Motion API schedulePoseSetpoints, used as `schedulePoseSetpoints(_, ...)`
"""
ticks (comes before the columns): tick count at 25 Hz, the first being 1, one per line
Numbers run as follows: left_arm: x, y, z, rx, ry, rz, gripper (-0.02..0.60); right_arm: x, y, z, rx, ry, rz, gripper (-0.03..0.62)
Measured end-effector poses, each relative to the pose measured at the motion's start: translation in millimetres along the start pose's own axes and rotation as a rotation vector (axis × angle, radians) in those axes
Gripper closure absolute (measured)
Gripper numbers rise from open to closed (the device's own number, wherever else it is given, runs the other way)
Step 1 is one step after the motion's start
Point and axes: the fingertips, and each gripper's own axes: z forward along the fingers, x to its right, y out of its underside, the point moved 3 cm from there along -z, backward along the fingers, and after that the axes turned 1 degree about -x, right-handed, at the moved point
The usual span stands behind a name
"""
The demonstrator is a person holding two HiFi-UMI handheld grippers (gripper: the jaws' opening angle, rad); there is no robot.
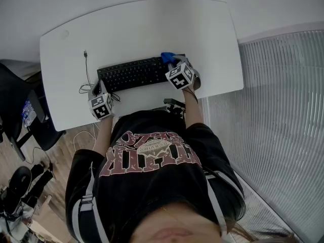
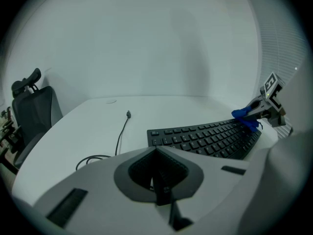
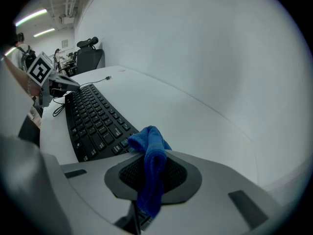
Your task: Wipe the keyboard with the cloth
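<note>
1. Right gripper (image 3: 146, 180): you have its jaws closed on a blue cloth (image 3: 150, 155). The cloth is pinched in a fold. One end bunches up above the jaw tips and the other hangs down between the pads.
2. Left gripper (image 2: 157, 177): its jaws are pressed together with nothing between them.
3. Position, head view: you hold the left gripper at the left end of the black keyboard (image 1: 132, 73), by its near corner. The right gripper is at the keyboard's right end, jaws pointing toward the far corner.
4. Cloth location: the bunched end sits over the far right corner of the keyboard. In the left gripper view it looks to be touching the outermost keys there, but contact is not certain.
5. The keyboard lies flat, roughly centred on the white table (image 1: 142, 29), its long side running left to right in front of you.
6. A thin black cable (image 1: 86, 71) is loosely coiled just left of the keyboard, near the left gripper. It runs away from you across the table and its free plug end lies on the bare surface.
7. A black office chair (image 2: 33, 115) stands beyond the table's left edge.
8. A plain white wall backs the table.
</note>
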Motion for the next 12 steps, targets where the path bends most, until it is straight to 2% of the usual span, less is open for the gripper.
schedulePoseSetpoints(12,-1.4,3.8,3.3,0.004,-0.029,-0.005,0.552,31.8,35.0,-4.5,-0.018,0.065,0.105,0.530)
